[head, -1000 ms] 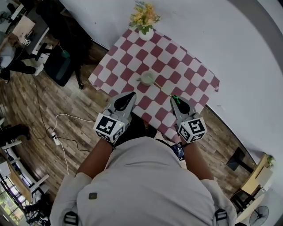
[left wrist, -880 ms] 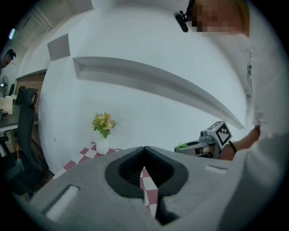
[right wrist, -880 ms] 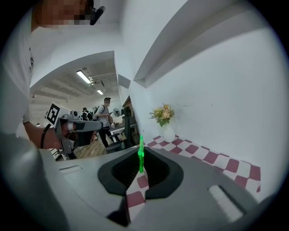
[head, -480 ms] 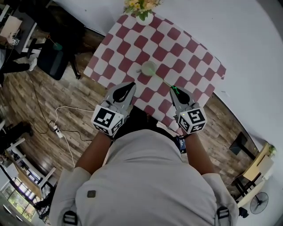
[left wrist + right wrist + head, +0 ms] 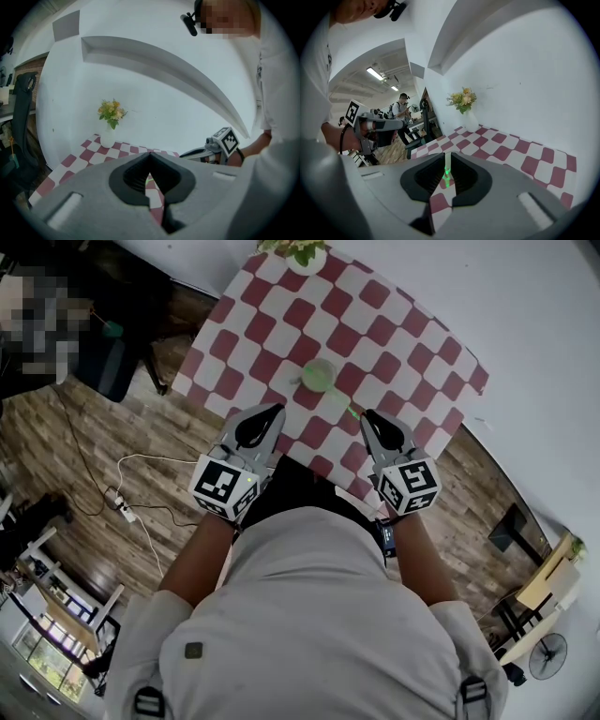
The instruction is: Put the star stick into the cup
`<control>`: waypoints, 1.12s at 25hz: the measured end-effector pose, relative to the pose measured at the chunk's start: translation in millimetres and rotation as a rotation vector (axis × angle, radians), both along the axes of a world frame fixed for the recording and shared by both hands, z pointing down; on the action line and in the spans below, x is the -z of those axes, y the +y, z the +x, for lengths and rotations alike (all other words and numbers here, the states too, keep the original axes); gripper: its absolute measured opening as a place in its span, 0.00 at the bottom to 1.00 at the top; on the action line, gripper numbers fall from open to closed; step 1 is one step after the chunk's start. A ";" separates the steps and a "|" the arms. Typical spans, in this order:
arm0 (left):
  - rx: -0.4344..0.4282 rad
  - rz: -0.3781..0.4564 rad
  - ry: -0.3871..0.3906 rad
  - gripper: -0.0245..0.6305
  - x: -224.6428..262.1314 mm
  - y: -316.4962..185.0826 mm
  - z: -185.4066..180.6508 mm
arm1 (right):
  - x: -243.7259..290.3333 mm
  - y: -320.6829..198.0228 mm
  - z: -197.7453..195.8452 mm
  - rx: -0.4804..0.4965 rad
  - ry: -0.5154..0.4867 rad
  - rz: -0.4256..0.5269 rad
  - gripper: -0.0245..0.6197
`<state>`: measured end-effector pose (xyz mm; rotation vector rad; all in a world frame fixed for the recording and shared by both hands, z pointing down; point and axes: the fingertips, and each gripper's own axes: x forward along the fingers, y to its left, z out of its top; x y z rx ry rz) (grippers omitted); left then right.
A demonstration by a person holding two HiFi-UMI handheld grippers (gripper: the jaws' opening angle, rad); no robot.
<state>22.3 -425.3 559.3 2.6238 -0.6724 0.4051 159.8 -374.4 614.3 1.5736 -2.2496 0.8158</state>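
- Right hand-held gripper (image 5: 369, 418): jaws drawn in to a thin slit and pinched on the star stick (image 5: 446, 177). The grip is low on the shaft, and the rest of the stick runs out ahead of the tips.
- Left hand-held gripper (image 5: 273, 412): jaws together with nothing between them. It hovers level with the right one, well apart to its left and clear of the stick.
- Stick, by judgement: thin, green and very light, probably plastic or wire. It looks stiff enough to aim but likely to flex or swivel in the pinch. The smooth, narrow shaft gives the pads little to bite on, so a firm squeeze near the lower end suits it, leaving the long free end to go in first. The star end is too small to make out.
- Just ahead of the right jaws and a little left: the cup (image 5: 319, 374), pale green, upright and open-mouthed. The stick points at it. I cannot tell whether the far end has reached the rim. The cup looks light and could tip if nudged sideways.
- Under both: the table (image 5: 403, 329) in a red-and-white check cloth.
- Far edge, beyond the cup: a vase of flowers (image 5: 464, 105) against the wall.
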 end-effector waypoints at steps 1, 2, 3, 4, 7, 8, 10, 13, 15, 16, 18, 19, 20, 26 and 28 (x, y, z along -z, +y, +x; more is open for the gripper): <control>-0.001 -0.002 0.000 0.04 -0.9 -0.1 0.5 | -0.3 -0.3 -0.1 -0.001 -0.001 -0.001 0.12; -0.003 -0.004 0.001 0.04 -1.3 -0.3 1.3 | -0.3 -0.5 0.1 -0.003 -0.001 -0.002 0.12; -0.004 -0.005 0.003 0.04 -1.4 -0.4 2.2 | -0.1 -0.7 0.3 -0.005 -0.002 -0.002 0.13; -0.005 -0.005 0.004 0.04 -1.3 -0.4 3.0 | 0.2 -0.5 0.5 -0.006 -0.003 -0.001 0.13; -0.005 -0.004 0.006 0.04 -0.5 0.6 4.9 | 1.2 0.7 1.2 -0.008 -0.004 0.003 0.13; -0.004 -0.003 0.006 0.04 -0.1 1.4 5.1 | 1.9 1.4 1.6 -0.009 -0.003 0.007 0.13; -0.003 -0.001 0.005 0.04 1.0 4.1 5.2 | 4.3 2.9 2.6 -0.011 -0.002 0.014 0.13; 0.000 0.006 0.006 0.04 4.0 10.2 5.3 | 9.5 6.8 4.2 -0.011 -0.002 0.027 0.13; 0.004 0.010 0.006 0.04 6.6 15.2 5.7 | 13.1 11.0 5.4 -0.009 -0.001 0.034 0.13; 0.005 0.013 0.007 0.04 8.1 18.1 6.1 | 15.0 13.7 5.7 -0.007 -0.001 0.038 0.13; 0.009 0.020 0.011 0.04 12.0 25.2 7.2 | 19.1 19.9 6.0 -0.001 0.000 0.047 0.13; 0.010 0.023 0.014 0.04 14.5 29.2 7.9 | 21.7 23.4 6.1 0.002 0.001 0.052 0.13; 0.012 0.027 0.017 0.04 17.2 33.3 8.7 | 24.5 26.9 6.3 0.005 0.002 0.058 0.13; 0.023 0.066 0.034 0.04 37.0 59.9 13.8 | 43.8 50.4 8.7 0.025 0.012 0.098 0.11; 0.026 0.083 0.039 0.04 45.2 71.2 15.2 | 52.6 60.7 8.1 0.035 0.017 0.116 0.10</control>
